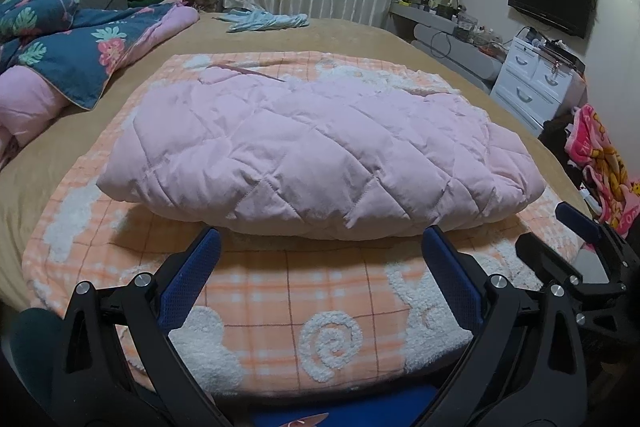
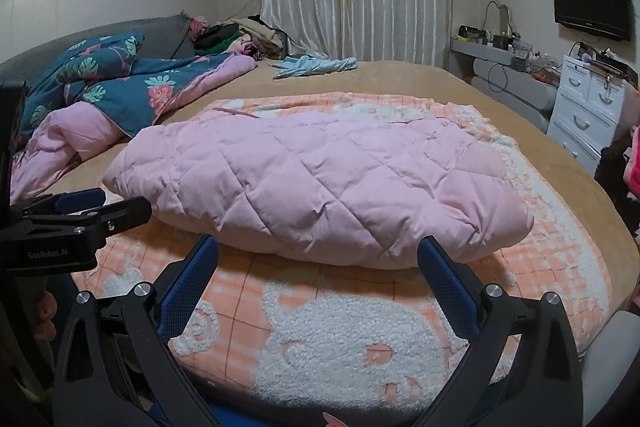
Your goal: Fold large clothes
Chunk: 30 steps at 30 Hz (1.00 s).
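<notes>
A pink quilted garment (image 1: 316,155) (image 2: 320,183) lies folded into a puffy bundle on an orange plaid blanket (image 1: 296,311) (image 2: 360,331) with white fluffy figures, spread on the bed. My left gripper (image 1: 320,239) stands open just in front of the bundle's near edge, nothing between its blue pads. My right gripper (image 2: 318,247) is open too, just short of the same edge and empty. The right gripper also shows at the right edge of the left wrist view (image 1: 576,227), and the left gripper at the left edge of the right wrist view (image 2: 80,203).
A tan bedsheet (image 1: 360,35) covers the bed. A floral blue and pink duvet (image 1: 80,47) is heaped at the left. A light blue cloth (image 1: 268,21) lies at the far side. White drawers (image 1: 536,83), a shelf and a wall TV (image 1: 550,1) stand right.
</notes>
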Motion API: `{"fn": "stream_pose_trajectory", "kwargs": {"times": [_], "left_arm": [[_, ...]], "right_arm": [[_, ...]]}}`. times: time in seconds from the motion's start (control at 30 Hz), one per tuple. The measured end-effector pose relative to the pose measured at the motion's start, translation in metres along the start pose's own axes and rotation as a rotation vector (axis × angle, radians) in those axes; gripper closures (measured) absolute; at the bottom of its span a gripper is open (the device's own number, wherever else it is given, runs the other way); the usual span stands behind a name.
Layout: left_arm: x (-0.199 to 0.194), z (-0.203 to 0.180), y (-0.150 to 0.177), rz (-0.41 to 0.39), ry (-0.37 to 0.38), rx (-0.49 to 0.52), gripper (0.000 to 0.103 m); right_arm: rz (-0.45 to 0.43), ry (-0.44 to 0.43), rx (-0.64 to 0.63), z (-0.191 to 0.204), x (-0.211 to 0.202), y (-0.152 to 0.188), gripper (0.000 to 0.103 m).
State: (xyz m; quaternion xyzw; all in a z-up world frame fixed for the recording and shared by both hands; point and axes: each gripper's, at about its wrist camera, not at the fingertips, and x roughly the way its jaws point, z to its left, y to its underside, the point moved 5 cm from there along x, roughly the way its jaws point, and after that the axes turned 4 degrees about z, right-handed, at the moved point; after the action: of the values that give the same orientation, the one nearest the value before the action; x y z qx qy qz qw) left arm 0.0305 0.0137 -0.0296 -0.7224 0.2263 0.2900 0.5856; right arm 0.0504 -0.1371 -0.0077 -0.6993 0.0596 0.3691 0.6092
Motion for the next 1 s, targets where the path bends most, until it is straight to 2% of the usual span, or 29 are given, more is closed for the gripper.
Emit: {"fn": "stream_pose_trajectory", "kwargs": {"times": [1.0], "left_arm": [[-0.0028,0.0036,-0.001,-0.002,-0.003,0.0,0.009]], "right_arm": [[-0.01,-0.001,0.005,-0.0034,-0.0087,-0.0068,0.004]]}}
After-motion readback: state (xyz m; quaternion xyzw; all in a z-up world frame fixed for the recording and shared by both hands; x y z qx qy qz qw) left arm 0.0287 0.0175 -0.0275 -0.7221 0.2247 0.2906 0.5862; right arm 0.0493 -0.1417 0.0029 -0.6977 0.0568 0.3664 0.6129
